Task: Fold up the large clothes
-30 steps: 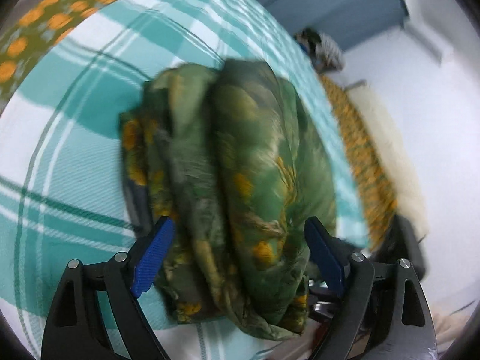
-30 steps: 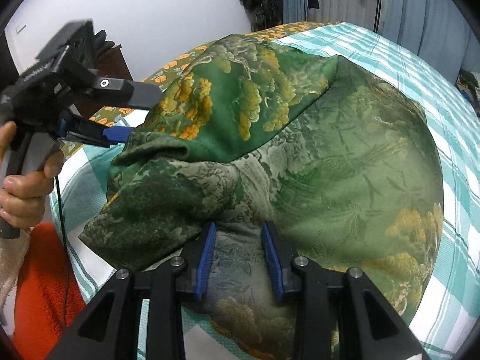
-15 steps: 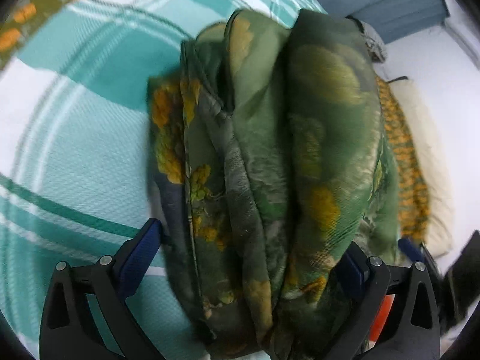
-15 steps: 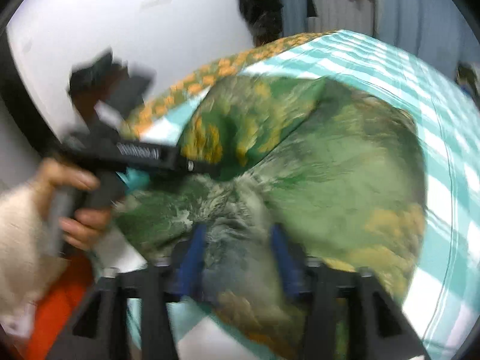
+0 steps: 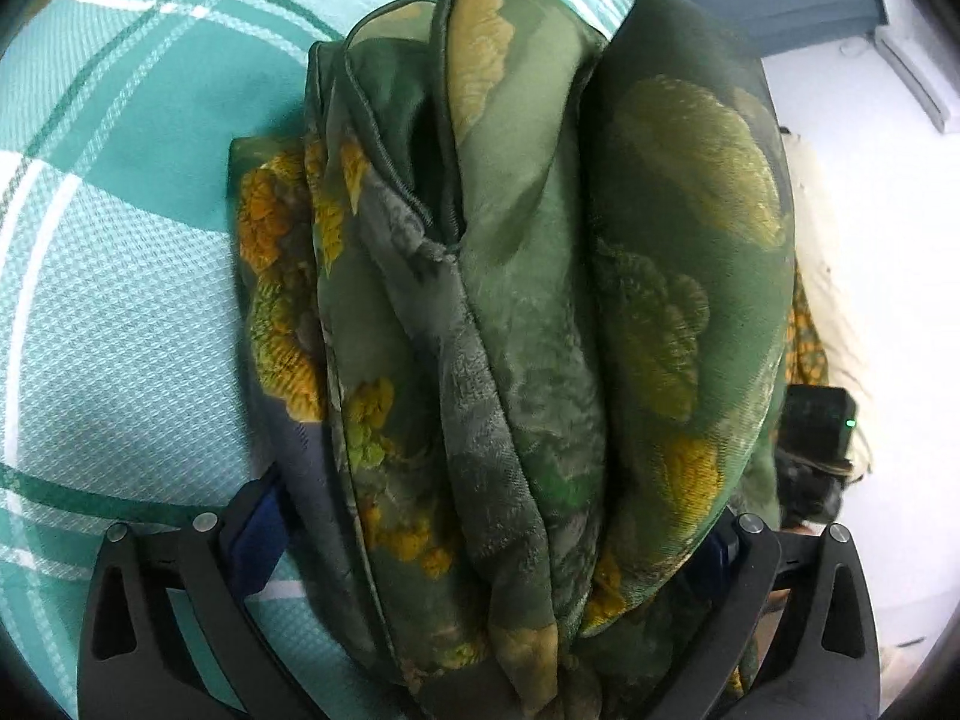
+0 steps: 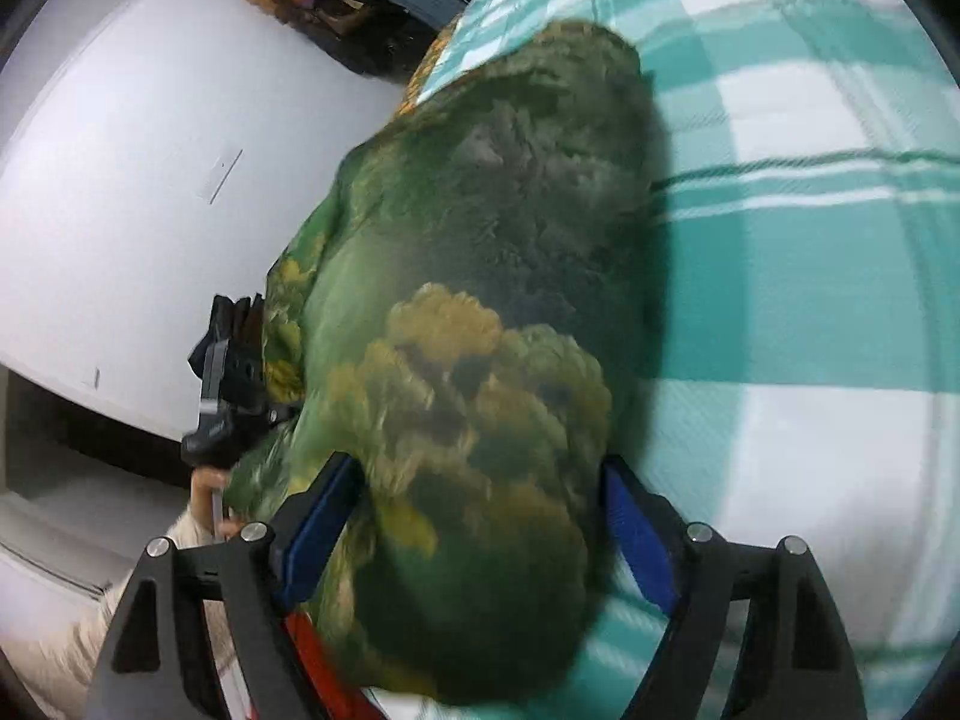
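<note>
**Clearly one bundle, two grippers around it**

One folded green garment (image 5: 528, 312) with orange-yellow leaf print lay on one teal-and-white checked bedspread (image 5: 120, 276), bunched into several thick upright folds; in the left wrist view at least three rounded ridges could be counted side by side. Two grippers were at work. The left gripper (image 5: 486, 534) stood spread as wide as it goes, its two blue pads on either side of the bundle's near end, the cloth filling the gap; whether the pads pressed on it could not be told, since fabric covered the right one. The right gripper (image 6: 480, 516) straddled another end of the same bundle, its jaws having just been opening, both blue pads showing with the cloth between them and the right pad standing clear of it. In the right wrist view the other gripper's black body appeared at the garment's far-left edge, with one hand (image 6: 207, 489) and a pale sleeve (image 6: 90, 618) below it. A white wall (image 6: 120, 192) rose behind.
</note>
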`<state>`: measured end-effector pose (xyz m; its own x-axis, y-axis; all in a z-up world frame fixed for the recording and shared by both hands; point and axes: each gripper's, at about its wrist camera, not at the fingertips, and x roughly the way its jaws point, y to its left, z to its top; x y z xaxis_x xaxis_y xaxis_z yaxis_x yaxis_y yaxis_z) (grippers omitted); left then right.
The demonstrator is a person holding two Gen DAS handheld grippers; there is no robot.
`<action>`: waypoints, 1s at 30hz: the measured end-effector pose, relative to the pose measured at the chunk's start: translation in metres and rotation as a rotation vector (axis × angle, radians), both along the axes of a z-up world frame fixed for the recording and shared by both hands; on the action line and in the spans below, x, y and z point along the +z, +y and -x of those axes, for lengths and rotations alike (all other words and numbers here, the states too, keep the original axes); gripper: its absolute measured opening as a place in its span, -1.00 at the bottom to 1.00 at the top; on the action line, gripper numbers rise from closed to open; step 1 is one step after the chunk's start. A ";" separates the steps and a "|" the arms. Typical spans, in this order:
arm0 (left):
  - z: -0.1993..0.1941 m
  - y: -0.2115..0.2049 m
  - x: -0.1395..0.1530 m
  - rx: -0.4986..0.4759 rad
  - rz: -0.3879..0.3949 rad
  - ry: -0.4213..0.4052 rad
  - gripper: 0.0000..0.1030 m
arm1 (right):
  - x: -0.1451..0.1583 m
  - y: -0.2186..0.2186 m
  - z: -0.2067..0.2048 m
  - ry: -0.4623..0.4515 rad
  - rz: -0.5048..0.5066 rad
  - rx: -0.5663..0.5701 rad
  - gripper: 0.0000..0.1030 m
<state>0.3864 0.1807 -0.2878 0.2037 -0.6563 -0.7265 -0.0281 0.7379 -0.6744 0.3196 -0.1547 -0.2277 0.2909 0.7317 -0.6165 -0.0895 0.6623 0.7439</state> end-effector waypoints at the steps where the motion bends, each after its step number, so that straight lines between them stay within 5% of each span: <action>1: -0.002 0.000 -0.001 0.010 0.001 0.005 1.00 | -0.005 0.005 -0.004 0.008 0.008 -0.005 0.66; 2: -0.006 -0.001 0.000 0.022 -0.014 0.005 0.97 | -0.004 0.009 -0.005 -0.004 0.032 -0.001 0.65; 3: -0.003 -0.003 0.006 0.022 -0.030 -0.015 0.56 | 0.003 0.016 -0.003 -0.033 0.081 0.011 0.60; 6: 0.008 -0.012 0.032 0.006 -0.096 -0.096 0.07 | 0.030 0.040 0.008 -0.162 0.243 0.060 0.37; 9: 0.008 -0.016 0.059 -0.001 -0.104 -0.156 -0.04 | 0.057 0.054 0.022 -0.268 0.312 0.079 0.29; 14: -0.001 -0.019 0.098 -0.001 -0.116 -0.246 -0.04 | 0.099 0.061 0.026 -0.414 0.300 0.070 0.28; 20: -0.080 -0.023 0.127 0.010 -0.156 -0.324 -0.03 | 0.113 0.046 -0.036 -0.440 0.232 0.013 0.29; 25: -0.138 -0.034 0.095 0.000 -0.209 -0.278 0.04 | 0.084 0.030 -0.095 -0.356 0.199 -0.013 0.29; 28: -0.149 -0.033 0.048 0.008 -0.243 -0.186 0.38 | 0.045 0.024 -0.116 -0.245 0.204 -0.012 0.29; 30: -0.144 -0.023 0.036 0.052 -0.224 -0.202 0.87 | 0.025 0.021 -0.118 -0.201 0.203 -0.018 0.39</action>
<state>0.5307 0.1576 -0.2518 0.3879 -0.4691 -0.7934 0.0482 0.8699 -0.4908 0.4372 -0.1335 -0.2023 0.4340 0.5928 -0.6784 -0.2088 0.7987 0.5643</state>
